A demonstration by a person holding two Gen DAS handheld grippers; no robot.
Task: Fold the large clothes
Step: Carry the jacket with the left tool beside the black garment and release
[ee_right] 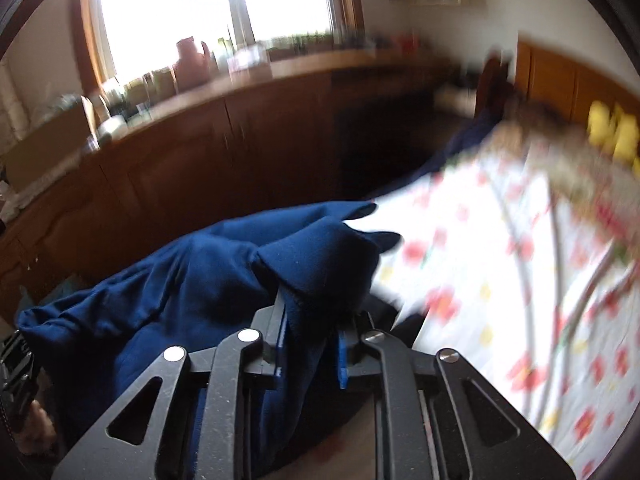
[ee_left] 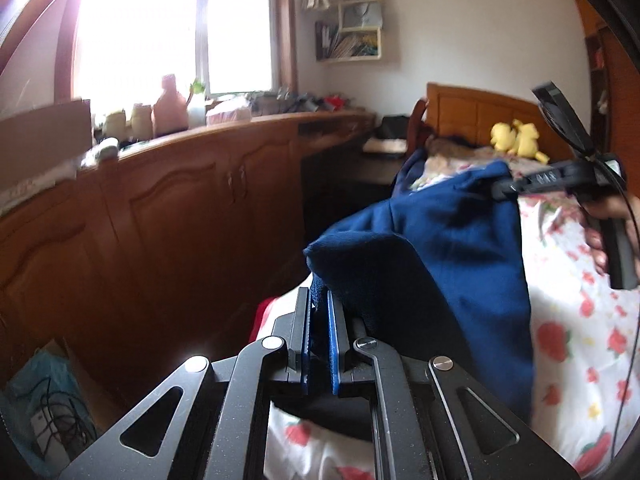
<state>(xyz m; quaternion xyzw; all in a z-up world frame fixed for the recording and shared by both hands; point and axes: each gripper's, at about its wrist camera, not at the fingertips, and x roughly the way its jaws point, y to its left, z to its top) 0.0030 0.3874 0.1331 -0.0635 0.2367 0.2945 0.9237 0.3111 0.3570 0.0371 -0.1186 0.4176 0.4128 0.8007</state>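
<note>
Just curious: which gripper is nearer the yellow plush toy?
Right. The right gripper holds cloth just short of the toy; the left gripper grips it much farther back.

The garment is deep navy blue, the bedsheet white with red flowers, the plush toy yellow, cabinets reddish-brown wood.

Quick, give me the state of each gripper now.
Left gripper: shut on the navy garment.
Right gripper: the garment lies between its jaws; whether the pads press on it cannot be told.
</note>
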